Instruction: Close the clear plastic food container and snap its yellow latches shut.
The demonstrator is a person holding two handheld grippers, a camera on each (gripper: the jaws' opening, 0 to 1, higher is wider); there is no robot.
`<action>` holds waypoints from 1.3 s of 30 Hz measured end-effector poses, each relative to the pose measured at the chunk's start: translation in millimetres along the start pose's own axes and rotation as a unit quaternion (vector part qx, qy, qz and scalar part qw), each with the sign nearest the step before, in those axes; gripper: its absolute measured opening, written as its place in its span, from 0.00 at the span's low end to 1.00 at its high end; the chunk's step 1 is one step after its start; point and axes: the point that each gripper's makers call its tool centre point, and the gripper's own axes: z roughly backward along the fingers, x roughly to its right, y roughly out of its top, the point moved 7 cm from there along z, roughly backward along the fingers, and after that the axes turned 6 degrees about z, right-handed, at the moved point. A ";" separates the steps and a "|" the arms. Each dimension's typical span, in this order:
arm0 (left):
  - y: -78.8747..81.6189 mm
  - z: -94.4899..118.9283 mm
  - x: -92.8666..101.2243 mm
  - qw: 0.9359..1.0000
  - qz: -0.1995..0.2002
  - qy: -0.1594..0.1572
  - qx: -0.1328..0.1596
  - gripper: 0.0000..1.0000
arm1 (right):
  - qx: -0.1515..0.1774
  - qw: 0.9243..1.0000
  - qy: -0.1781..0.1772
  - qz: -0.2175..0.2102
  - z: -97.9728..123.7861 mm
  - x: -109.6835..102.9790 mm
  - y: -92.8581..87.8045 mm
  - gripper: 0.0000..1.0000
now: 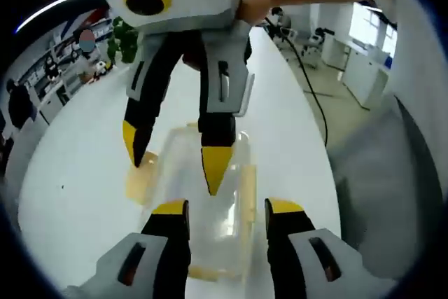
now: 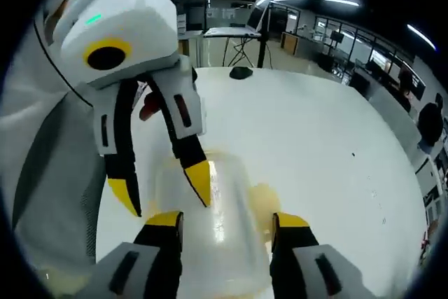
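A clear plastic container (image 1: 183,173) with its lid on lies on a white table (image 1: 84,173). Yellow latches stick out at its left side (image 1: 140,181), its right side (image 1: 248,197) and its near end (image 1: 203,271). My left gripper (image 1: 227,209) is open, its jaws straddling the near end of the box. My right gripper (image 1: 173,160) comes down from above, open, with one tip over the lid and the other by the left latch. In the right gripper view, the container (image 2: 234,225) lies between the jaws of my open right gripper (image 2: 227,220). The left gripper (image 2: 162,188) hangs over it, and a yellow latch (image 2: 264,201) shows beside it.
The table's edge (image 1: 318,145) runs close on the right, with a black cable (image 1: 308,82) and floor beyond. A green plant (image 1: 122,40) stands at the far end. A small black object (image 2: 240,72) lies far across the table. A person's pale sleeve (image 2: 56,173) is close.
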 end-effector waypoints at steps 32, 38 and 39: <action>2.3 -21.2 9.0 0.993 -0.072 0.087 -0.039 0.47 | -0.140 0.975 0.174 0.003 -20.4 16.0 2.6 0.50; 5.8 -23.4 10.1 0.991 -0.063 0.109 -0.053 0.45 | -0.166 0.969 0.185 -0.006 -22.8 16.7 5.1 0.48; 6.3 -23.5 11.3 0.991 -0.071 0.102 -0.049 0.45 | -0.183 0.964 0.188 -0.040 -22.4 15.2 2.4 0.48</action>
